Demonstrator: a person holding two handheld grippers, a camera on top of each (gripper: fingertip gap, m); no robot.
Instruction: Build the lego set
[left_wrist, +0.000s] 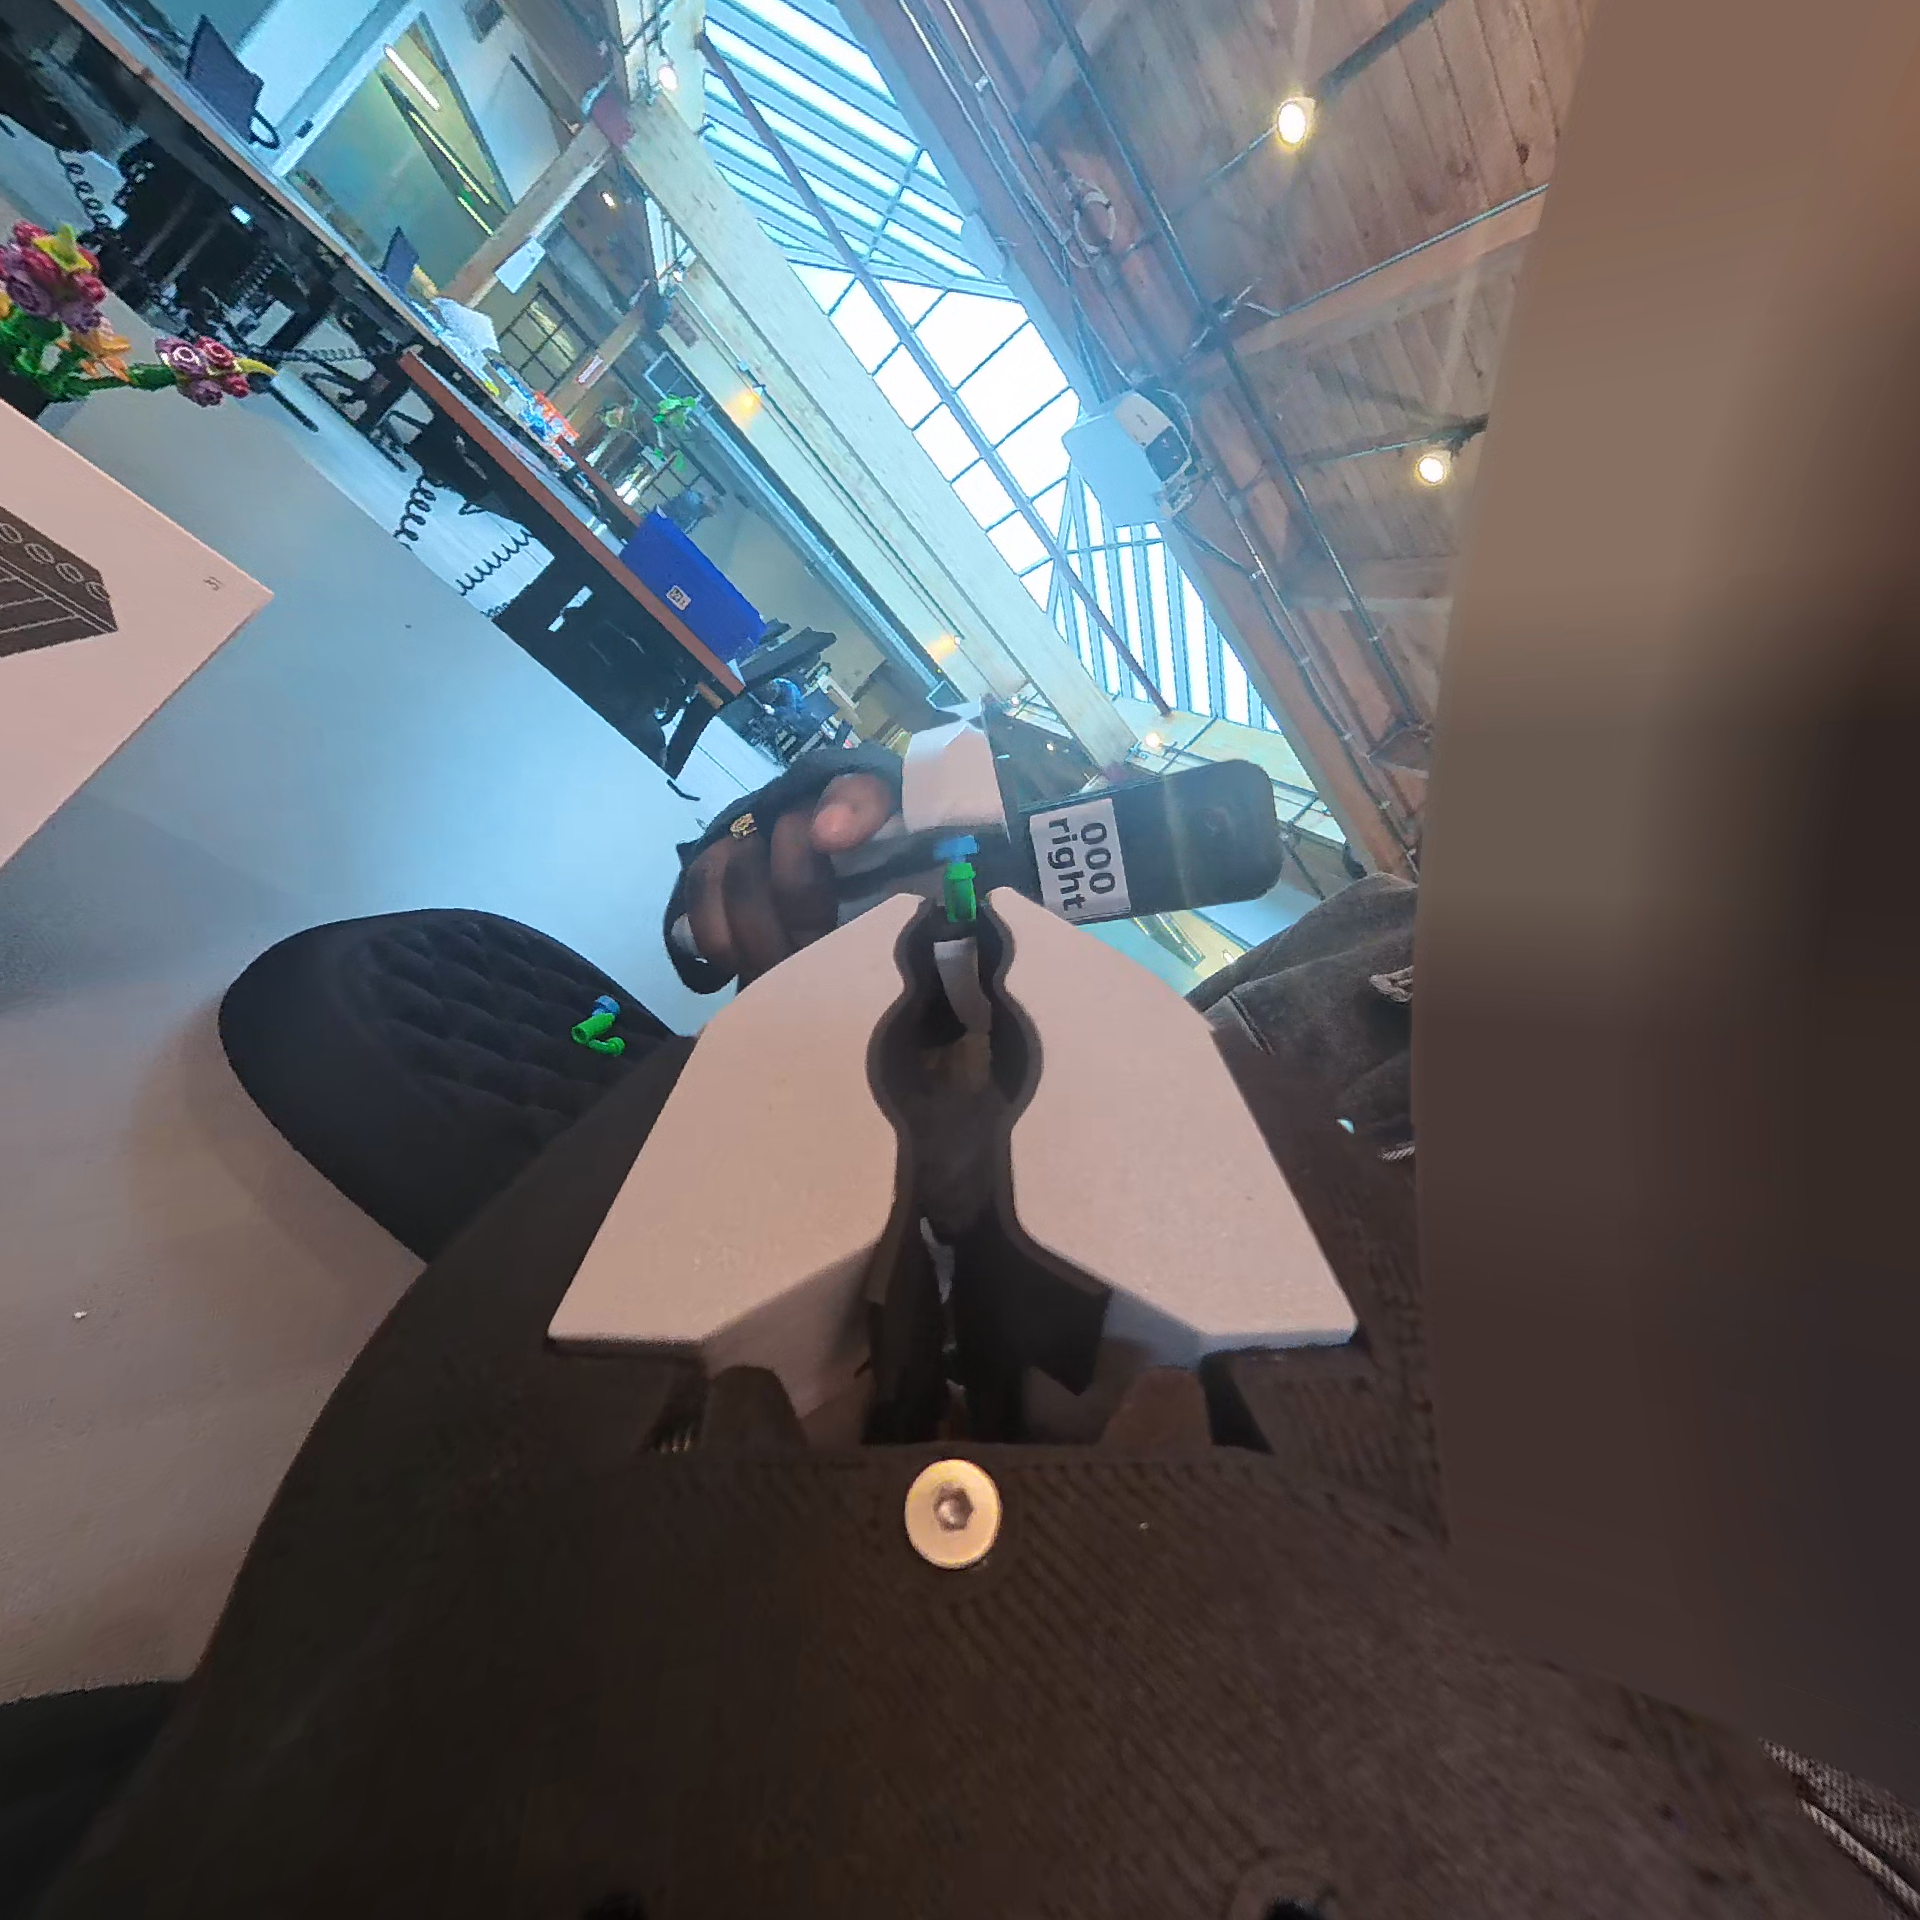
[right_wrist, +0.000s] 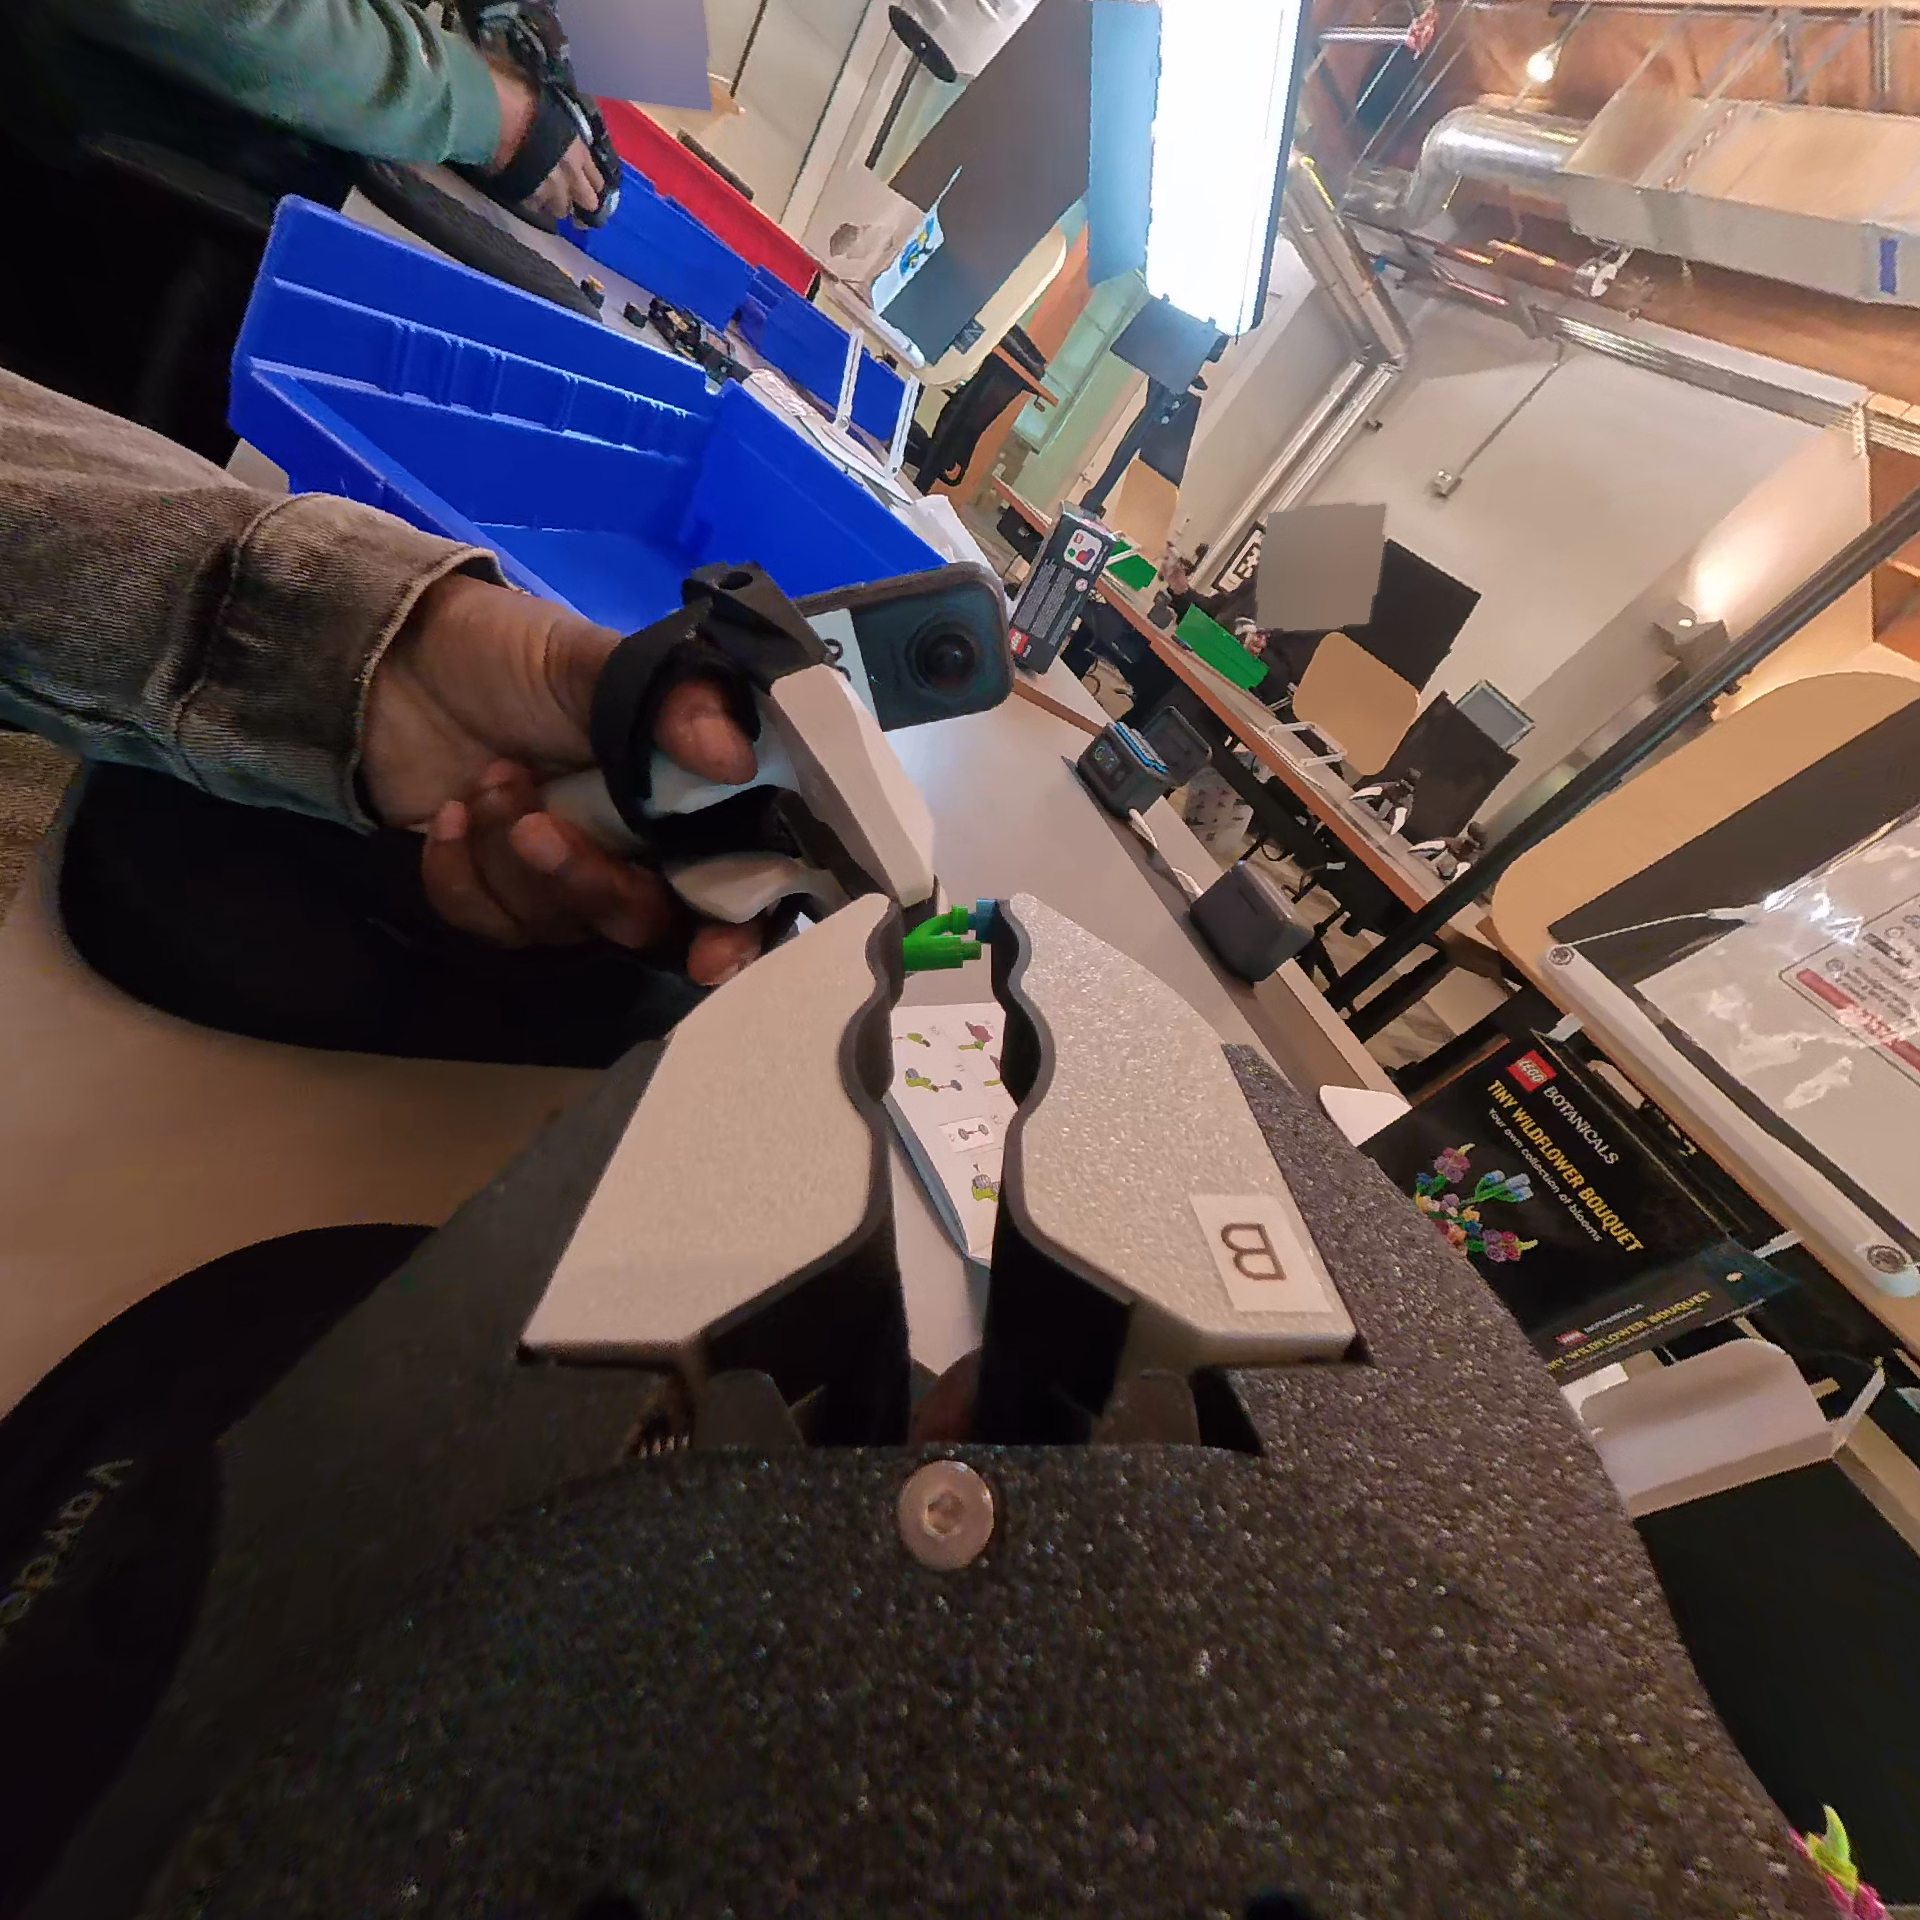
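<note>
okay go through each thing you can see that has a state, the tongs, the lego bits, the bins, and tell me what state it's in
left tongs: shut on green stem piece
right tongs: shut on blue piece
green stem piece: held in the air, joined to blue piece
blue piece: held, on the stem's end
spare green-and-blue piece: lying loose on black mat
blue bins: open
instruction booklet: open, flat on table

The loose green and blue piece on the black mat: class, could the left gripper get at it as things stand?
Probably not yet. The path to the loose piece on the black mat looks open, but the left gripper is shut on a green stem piece.
</note>
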